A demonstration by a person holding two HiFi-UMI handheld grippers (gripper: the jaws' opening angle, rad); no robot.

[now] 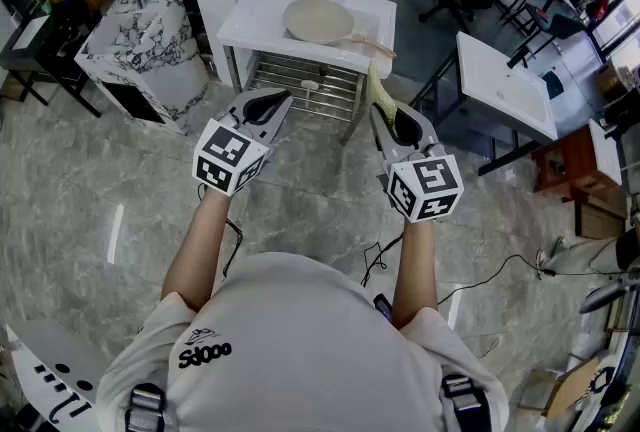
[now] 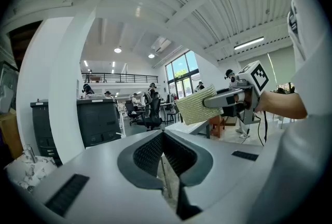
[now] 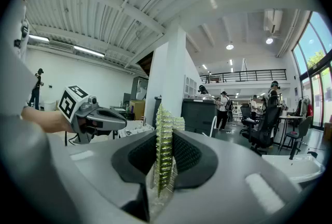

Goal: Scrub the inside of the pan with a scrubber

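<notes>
Pan (image 1: pixel 318 19) sat mid-way across the white table (image 1: pixel 250 25), well apart from the right gripper (image 3: pixel 165 137) pinching the scrubber (image 3: pixel 163 155) and the left gripper (image 2: pixel 163 137), pressed together and empty, so the approach seemed in hand, next needing the scrubber lowered inside.

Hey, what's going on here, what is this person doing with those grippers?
A person stands holding a hand-held gripper in each hand. The right hand-held gripper is shut on a yellow-green scrubber; the left hand-held gripper is shut and empty. The pan sits on the white table ahead, not yet touched.
</notes>
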